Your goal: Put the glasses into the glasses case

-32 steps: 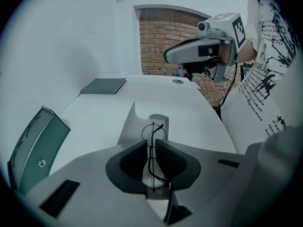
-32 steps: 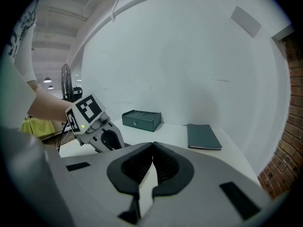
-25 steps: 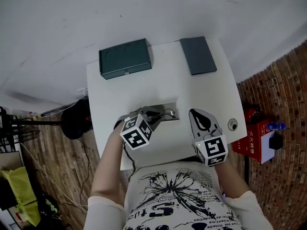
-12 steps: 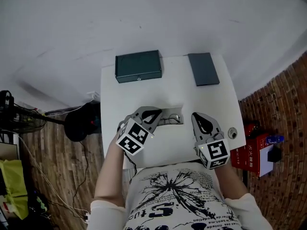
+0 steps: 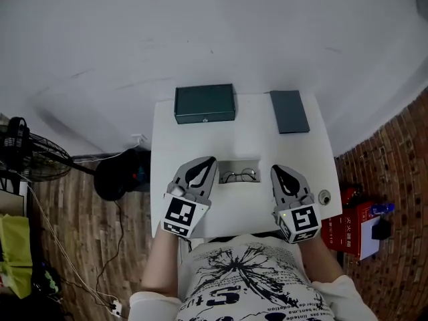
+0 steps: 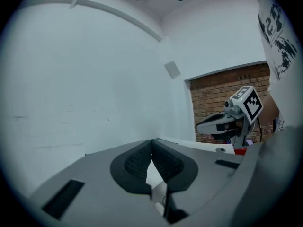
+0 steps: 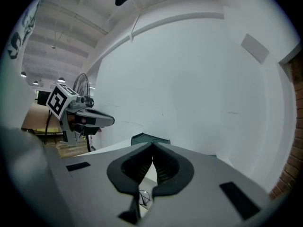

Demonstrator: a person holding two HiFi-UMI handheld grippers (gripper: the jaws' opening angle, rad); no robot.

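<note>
My left gripper (image 5: pixel 208 162) has come off the thin wire-framed glasses (image 5: pixel 239 175). A second ago its nose was turned in over them; now it points straight ahead, just beside them on the left. Its jaws are pressed together with nothing between them. My right gripper (image 5: pixel 277 171) sits on the other side in much the same pose as before, also closed and empty. The glasses lie free between the two tools, lenses down on a pale grey rectangular mat (image 5: pixel 234 164) near the front edge of the white table (image 5: pixel 254 136).

My head has also pulled back, so the whole tabletop shows now. The dark green box with a small clasp (image 5: pixel 204 103) stands at the far edge, well apart from the glasses. A flat dark grey rectangular case (image 5: pixel 289 111) lies to its right. Both are closed.

I judge that nothing is gained yet. The glasses are not held and no case is open. I take the green box for the glasses case, though I cannot be sure. It probably needs opening before I pick the glasses up.
</note>
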